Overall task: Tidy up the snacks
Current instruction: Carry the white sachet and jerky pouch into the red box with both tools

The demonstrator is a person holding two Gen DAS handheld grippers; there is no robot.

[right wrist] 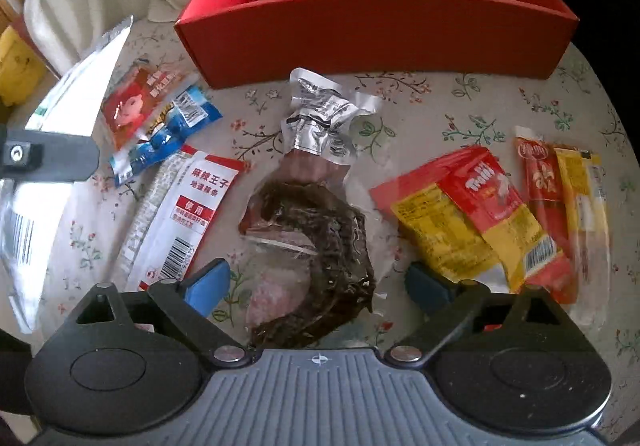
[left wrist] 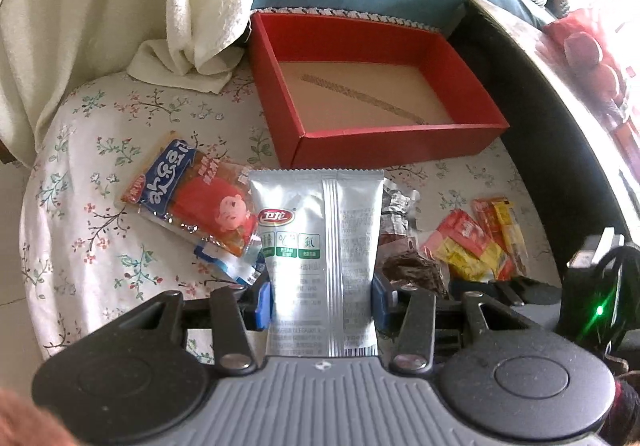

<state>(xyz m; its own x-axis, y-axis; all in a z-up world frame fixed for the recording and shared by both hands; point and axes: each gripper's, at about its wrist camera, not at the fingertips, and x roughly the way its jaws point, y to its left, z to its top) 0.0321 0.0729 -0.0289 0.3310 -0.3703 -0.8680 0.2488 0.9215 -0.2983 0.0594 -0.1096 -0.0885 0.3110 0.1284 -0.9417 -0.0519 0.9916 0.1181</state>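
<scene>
Snacks lie before the empty red box; left gripper clamps a silver pouch, right gripper gapes wide over a clear pack of dark food.

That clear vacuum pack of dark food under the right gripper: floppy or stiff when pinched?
The vacuum pack probably bends: its foil top is crumpled and its contents curve unevenly. The glossy film may be slippery. The right gripper stands open astride it, not pressing.

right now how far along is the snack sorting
Done: nothing; the red box holds no snacks. In hand: the left hand-held gripper clamps a silver packet, and the right hand-held gripper stands open over a dark vacuum-packed snack. Left: the other packets on the floral cloth.
</scene>
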